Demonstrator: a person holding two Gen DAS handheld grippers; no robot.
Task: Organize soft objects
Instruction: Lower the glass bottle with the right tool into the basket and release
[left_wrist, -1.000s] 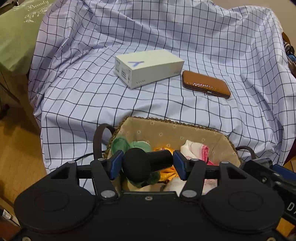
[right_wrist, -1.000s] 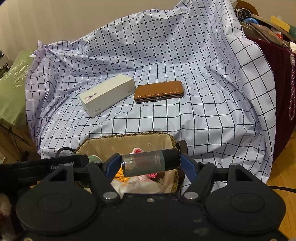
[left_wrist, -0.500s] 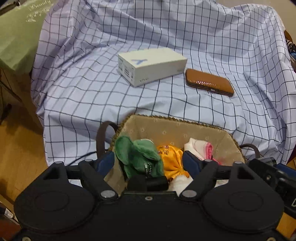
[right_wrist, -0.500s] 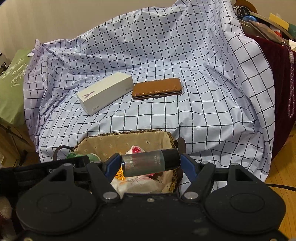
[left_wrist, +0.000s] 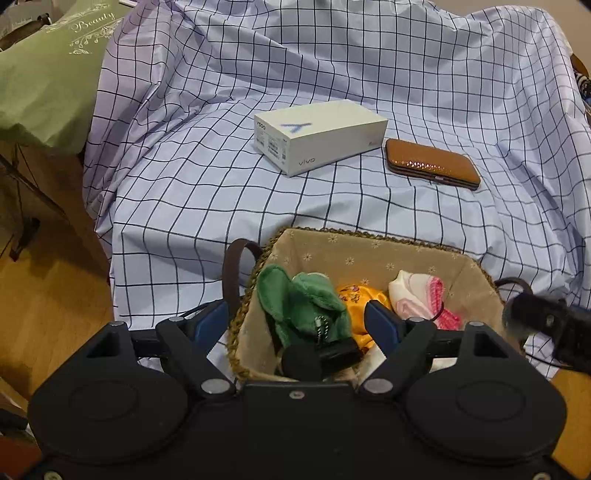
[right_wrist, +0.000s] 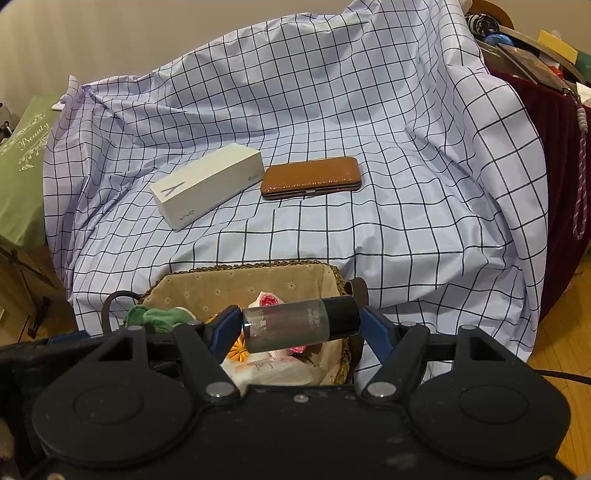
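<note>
A woven basket (left_wrist: 365, 247) with a beige lining stands in front of the checked cloth. It holds a green plush toy (left_wrist: 303, 302), an orange cloth (left_wrist: 354, 295), a pink and white cloth (left_wrist: 421, 299) and a black round-ended object (left_wrist: 317, 356) at its near edge. My left gripper (left_wrist: 295, 325) is open above the basket's near side, empty. My right gripper (right_wrist: 299, 325) is shut on a small clear shampoo bottle (right_wrist: 295, 325) with a black cap, held sideways over the basket (right_wrist: 240, 280).
A white phone box (left_wrist: 317, 134) and a brown leather case (left_wrist: 432, 162) lie on the checked cloth (left_wrist: 184, 184) behind the basket. A green bag (left_wrist: 48, 74) stands at the left. A dark red covered stand (right_wrist: 554, 147) with clutter is at the right. Wooden floor lies below.
My left gripper has opened and let go of the black round-ended object, which now lies in the basket. The left view has drawn back a little. The right gripper still holds the bottle.
</note>
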